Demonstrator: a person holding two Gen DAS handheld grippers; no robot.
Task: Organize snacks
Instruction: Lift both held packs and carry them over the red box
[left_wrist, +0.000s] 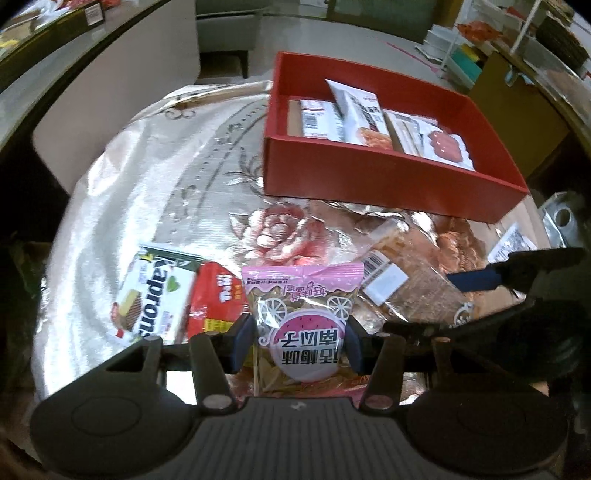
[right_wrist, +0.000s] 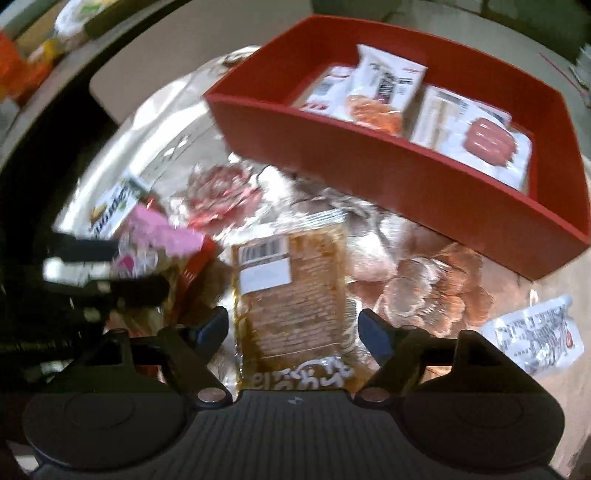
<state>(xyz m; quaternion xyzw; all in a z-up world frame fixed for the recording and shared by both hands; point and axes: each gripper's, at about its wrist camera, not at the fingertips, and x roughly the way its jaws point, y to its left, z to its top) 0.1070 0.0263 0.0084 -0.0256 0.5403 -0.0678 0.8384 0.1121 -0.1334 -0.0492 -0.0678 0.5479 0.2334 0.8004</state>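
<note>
Grip looked firm: left gripper clamped the pink packet; right gripper straddled the brown packet, jaws open. Best carried clear toward the red box at one o'clock.

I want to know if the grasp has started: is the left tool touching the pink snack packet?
Touching. In the left wrist view both fingers of the left tool press against the sides of the pink snack packet.

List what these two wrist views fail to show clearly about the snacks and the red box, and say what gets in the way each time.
- Pink packet, left wrist view: lower end hidden behind the left gripper.
- Brown packet, right wrist view: near end cut off by the right gripper; print blurred.
- Red box: near wall hides the packets' lower parts.
- White sachet: text unreadable, blurred.
</note>
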